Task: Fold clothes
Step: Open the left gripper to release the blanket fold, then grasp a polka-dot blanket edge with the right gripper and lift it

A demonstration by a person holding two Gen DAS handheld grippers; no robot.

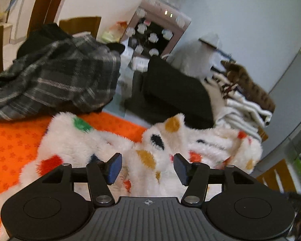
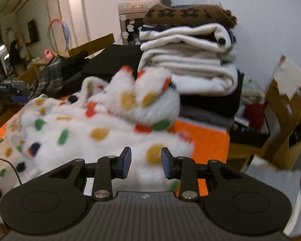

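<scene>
Both grippers sit low over the same garment as I watch from my end. On my left gripper (image 1: 148, 166) the blue pads (image 1: 114, 167) stand wide apart, with a raised ridge of the fluffy white spotted garment (image 1: 150, 152) running up between them; the fleece may brush the pads but nothing is pinched. My right gripper (image 2: 146, 164) is open too, somewhat less wide, its fingers (image 2: 126, 163) either side of a mustard spot on the same fleece, again with no grip I can see. Beneath and ahead of both tools the garment lies crumpled on an orange patterned cover (image 1: 12, 146), one bunched fold humped up ahead of the right gripper. Beyond the left tool, off to its left, a grey plaid garment (image 1: 56, 76) is heaped, and straight ahead lies a dark folded piece (image 1: 174, 88). Ahead and right of the right tool, a stack of folded clothes (image 2: 190, 60) rises, cream layers topped by a brown patterned knit (image 2: 190, 15). Farther back against the wall stands a water dispenser (image 1: 158, 32).
</scene>
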